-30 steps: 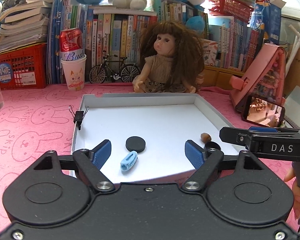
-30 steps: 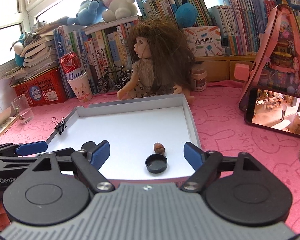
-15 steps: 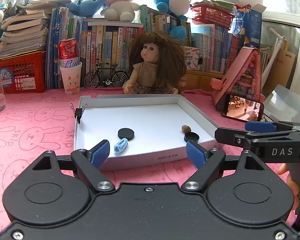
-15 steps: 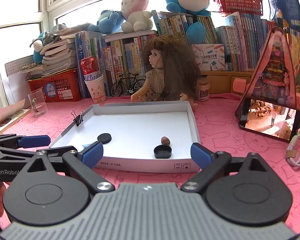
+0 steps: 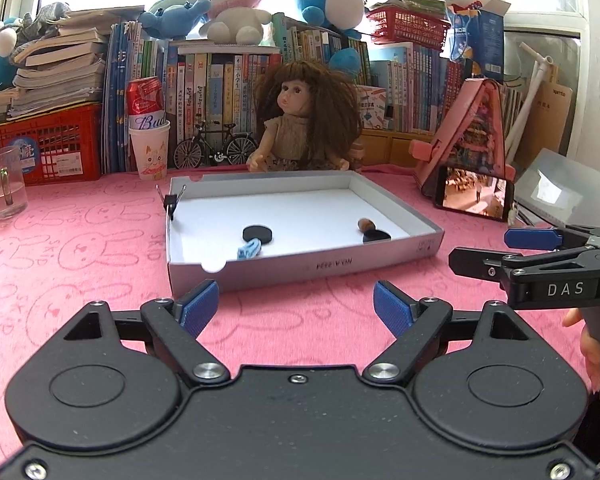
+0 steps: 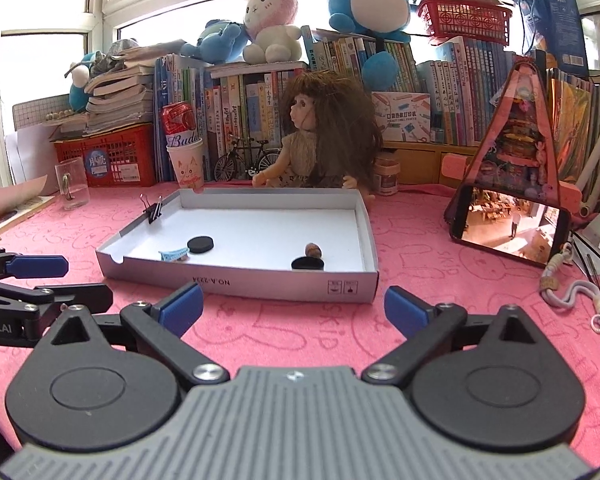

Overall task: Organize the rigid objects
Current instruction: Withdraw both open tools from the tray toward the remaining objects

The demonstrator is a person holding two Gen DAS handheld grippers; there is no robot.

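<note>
Both claws empty, left claw (image 5: 296, 306) apart, right claw (image 6: 294, 308) just opened wide, both short of the white box (image 6: 260, 280) on the pink tabletop (image 5: 80, 248) holding black disc (image 5: 257, 234), blue clip (image 5: 249, 249), cap (image 6: 308, 263), nut (image 6: 313, 248); clear the near wall before any re-entry.

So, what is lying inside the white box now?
Inside the white box lie a black disc, a light blue clip, a black cap and a small brown nut-like piece. A binder clip grips its wall. The near wall hides the cap's lower part.
</note>
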